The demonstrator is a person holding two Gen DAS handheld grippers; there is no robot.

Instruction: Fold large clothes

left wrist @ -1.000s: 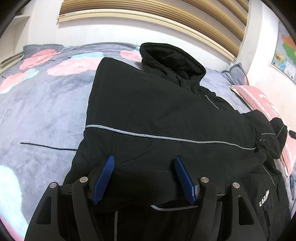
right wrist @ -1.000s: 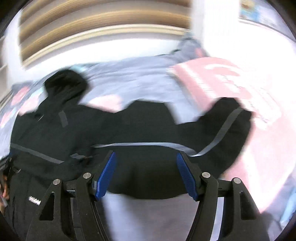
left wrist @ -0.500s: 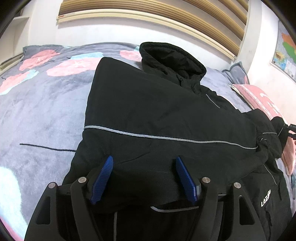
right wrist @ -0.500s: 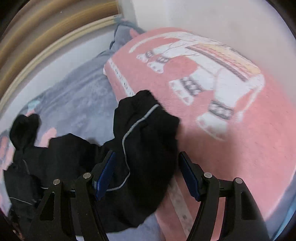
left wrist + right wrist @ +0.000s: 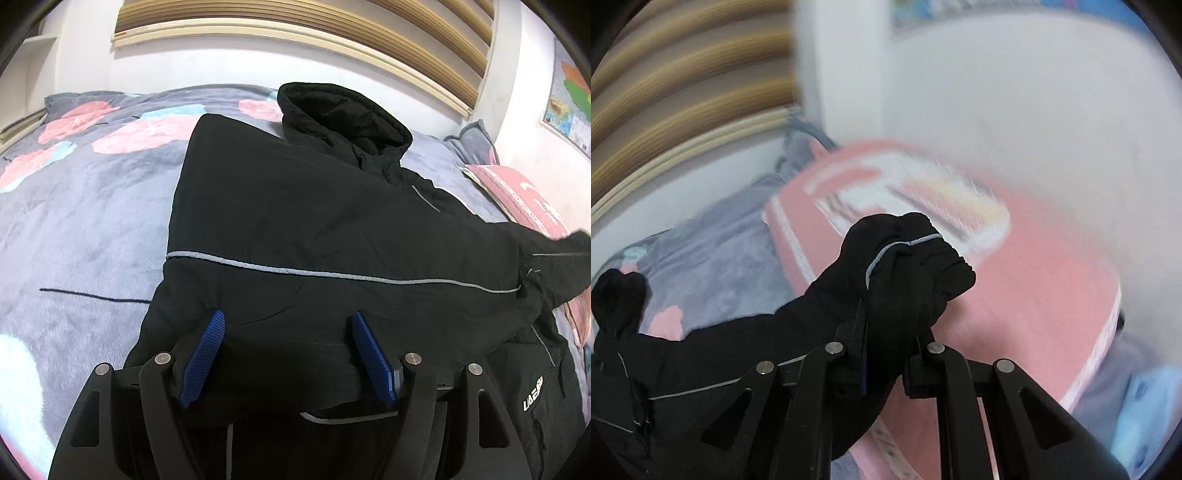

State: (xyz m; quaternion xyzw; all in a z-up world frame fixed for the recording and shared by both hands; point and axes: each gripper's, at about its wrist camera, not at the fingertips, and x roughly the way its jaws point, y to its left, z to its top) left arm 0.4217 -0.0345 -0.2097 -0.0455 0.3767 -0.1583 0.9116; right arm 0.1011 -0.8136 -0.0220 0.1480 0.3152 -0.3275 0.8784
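A bed (image 5: 85, 221) fills the room up to a white wall with curved wooden slats (image 5: 332, 40); its cover is soft grey plush printed with pink and pale blue round shapes. On it lies a large black jacket (image 5: 314, 229), matte and slightly padded, spread flat with its hood (image 5: 343, 110) bunched at the far end and a thin grey piping line running across the body from left to right. White lettering shows on the chest at the near right. A pink pillow (image 5: 1027, 288) with a white patterned picture sits at the right side of the bed against the wall, blurred in the right wrist view.

The left tool (image 5: 288, 350) hangs over the near hem of the jacket, its ribbed blue pads spread wide with the cloth beneath and between them, not pinched. The right tool (image 5: 886, 354) has just snapped together and now pinches the sleeve (image 5: 905, 266) near its cuff; the dark fabric bulges out past the fingers, lifted in front of the pillow, while the sleeve trails back left to the jacket body.
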